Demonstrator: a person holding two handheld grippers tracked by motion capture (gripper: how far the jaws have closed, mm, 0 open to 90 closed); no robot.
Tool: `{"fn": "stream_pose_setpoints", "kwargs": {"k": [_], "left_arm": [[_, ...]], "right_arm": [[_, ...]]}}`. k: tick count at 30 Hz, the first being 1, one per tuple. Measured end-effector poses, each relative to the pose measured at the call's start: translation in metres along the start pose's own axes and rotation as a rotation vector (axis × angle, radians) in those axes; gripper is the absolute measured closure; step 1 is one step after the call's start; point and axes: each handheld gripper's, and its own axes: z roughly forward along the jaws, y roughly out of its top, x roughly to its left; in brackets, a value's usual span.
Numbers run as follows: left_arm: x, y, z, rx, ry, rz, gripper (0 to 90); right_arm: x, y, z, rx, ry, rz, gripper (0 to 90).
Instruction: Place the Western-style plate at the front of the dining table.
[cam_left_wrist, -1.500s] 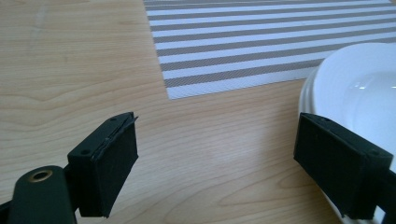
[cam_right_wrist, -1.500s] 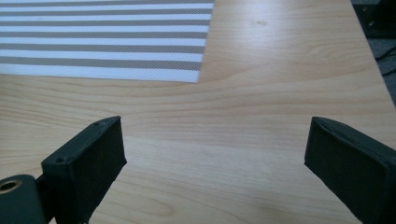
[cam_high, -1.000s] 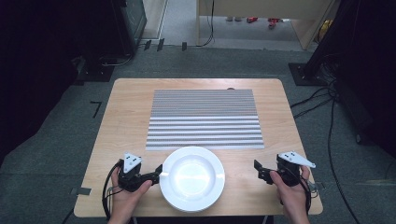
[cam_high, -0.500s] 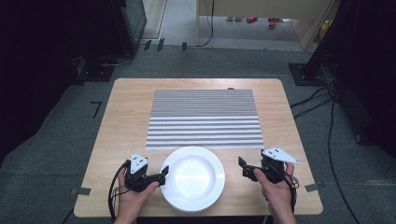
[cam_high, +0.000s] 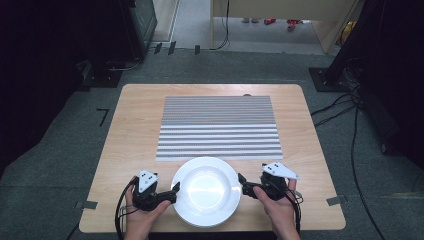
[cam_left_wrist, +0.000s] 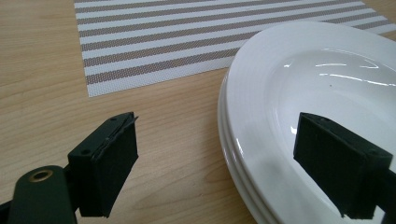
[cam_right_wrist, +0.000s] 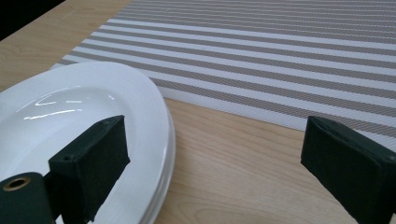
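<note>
While both my hands rest at the near edge of the table (cam_high: 130, 125), my left gripper (cam_high: 176, 189) sits at the left rim of the white plates (cam_high: 206, 190) and my right gripper (cam_high: 242, 182) at the right rim; both jaws wide apart, gripping nothing; the left gripper view shows one pad (cam_left_wrist: 340, 170) over the rim, the other over bare wood; the gripper views show stacked rims, so more than one plate, which the high view does not resolve; striped placemat (cam_high: 219, 127) lies just ahead of both grippers.
</note>
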Motion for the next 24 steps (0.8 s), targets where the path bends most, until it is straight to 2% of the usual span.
{"fn": "stream_pose_setpoints", "kwargs": {"k": [10, 11, 18, 21, 22, 24], "left_arm": [[-0.003, -0.007, -0.001, 0.015, -0.022, -0.012, 14.1], [-0.004, -0.008, -0.001, 0.018, -0.029, -0.004, 14.2], [-0.007, -0.010, 0.001, 0.033, -0.034, 0.004, 15.0], [-0.008, -0.010, 0.003, 0.039, -0.033, 0.007, 15.9], [-0.008, -0.010, 0.003, 0.038, -0.033, 0.009, 18.5], [-0.010, -0.010, 0.003, 0.033, -0.029, 0.019, 23.1]], "right_arm": [[0.018, -0.007, 0.009, 0.020, 0.060, -0.032, 7.8], [0.021, -0.009, 0.011, 0.022, 0.065, -0.034, 15.7], [0.029, -0.015, 0.014, 0.031, 0.069, -0.040, 18.2], [0.030, -0.017, 0.015, 0.035, 0.069, -0.033, 22.1], [0.030, -0.019, 0.016, 0.038, 0.058, -0.032, 26.7], [0.030, -0.021, 0.015, 0.040, 0.056, -0.030, 29.9]]}}
